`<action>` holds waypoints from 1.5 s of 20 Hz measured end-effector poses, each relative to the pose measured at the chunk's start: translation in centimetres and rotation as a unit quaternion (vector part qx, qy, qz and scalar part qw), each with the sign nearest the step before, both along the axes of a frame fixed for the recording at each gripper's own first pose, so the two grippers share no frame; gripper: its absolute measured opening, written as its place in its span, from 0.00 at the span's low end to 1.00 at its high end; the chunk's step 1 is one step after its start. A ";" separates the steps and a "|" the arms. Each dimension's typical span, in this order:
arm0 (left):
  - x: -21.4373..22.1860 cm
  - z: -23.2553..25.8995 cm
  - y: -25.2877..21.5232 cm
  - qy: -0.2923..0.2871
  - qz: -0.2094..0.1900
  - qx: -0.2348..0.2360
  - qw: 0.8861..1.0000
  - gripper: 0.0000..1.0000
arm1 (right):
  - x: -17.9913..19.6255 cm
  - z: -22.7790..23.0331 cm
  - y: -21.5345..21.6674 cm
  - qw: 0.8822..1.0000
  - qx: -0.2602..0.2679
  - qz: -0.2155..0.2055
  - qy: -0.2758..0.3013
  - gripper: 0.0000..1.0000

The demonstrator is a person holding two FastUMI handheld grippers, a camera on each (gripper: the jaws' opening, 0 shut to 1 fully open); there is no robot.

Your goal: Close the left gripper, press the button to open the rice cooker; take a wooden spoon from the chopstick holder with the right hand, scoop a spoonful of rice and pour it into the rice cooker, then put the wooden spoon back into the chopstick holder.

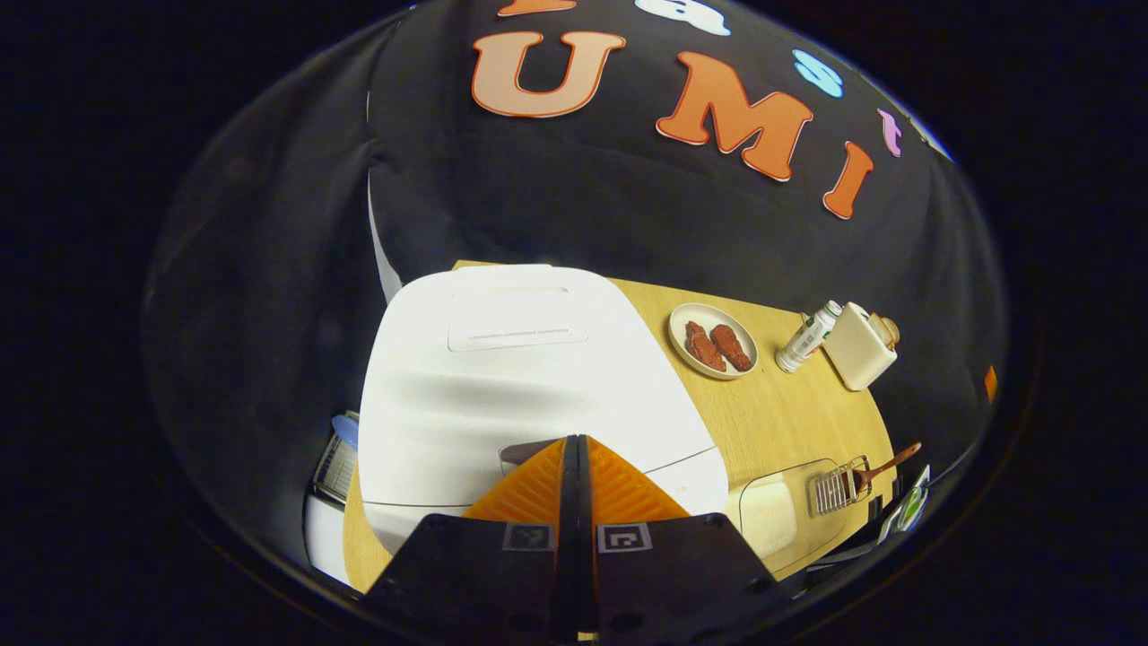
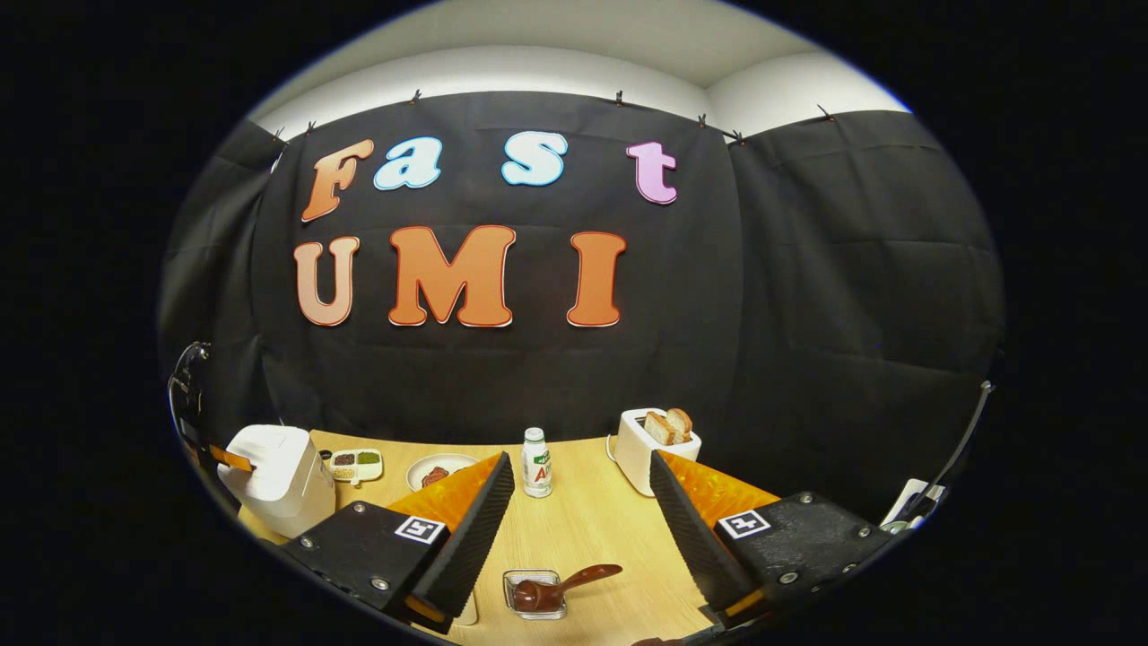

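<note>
The left gripper (image 1: pixel 575 449) has its fingers pressed together, tip over the front of the white rice cooker (image 1: pixel 529 377) at centre frame, whose lid is down, so I judge the button press is only now being made. The right gripper (image 2: pixel 581 502) is spread wide with nothing between its fingers, above the desk (image 2: pixel 592 529). The wooden spoon (image 2: pixel 560 588) sits in its chopstick holder (image 2: pixel 534 594) at bottom centre, untouched. Scooping rice, pouring and returning the spoon all remain
</note>
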State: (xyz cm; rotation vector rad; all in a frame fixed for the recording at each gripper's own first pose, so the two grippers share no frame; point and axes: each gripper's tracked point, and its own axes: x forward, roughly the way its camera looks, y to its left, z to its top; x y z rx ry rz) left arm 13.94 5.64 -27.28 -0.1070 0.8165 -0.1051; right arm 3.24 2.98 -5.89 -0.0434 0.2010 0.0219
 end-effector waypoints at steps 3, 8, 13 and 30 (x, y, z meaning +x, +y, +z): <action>0.4 -0.5 0.2 0.031 -0.011 -0.003 0.999 0.06 | -0.2 -0.4 0.6 1.000 0.008 0.009 0.005 0.95; 0.5 0.6 0.3 0.001 0.003 -0.006 1.000 0.05 | -0.5 -0.5 0.9 1.000 0.012 0.016 0.008 0.95; 2.3 8.8 0.6 -0.120 0.032 0.028 0.992 0.05 | -1.0 0.8 -0.1 1.000 0.015 0.008 -0.009 0.95; -4.2 26.0 1.1 -0.335 0.079 0.099 0.934 0.04 | -3.0 2.3 -2.1 0.999 0.030 -0.001 -0.038 0.95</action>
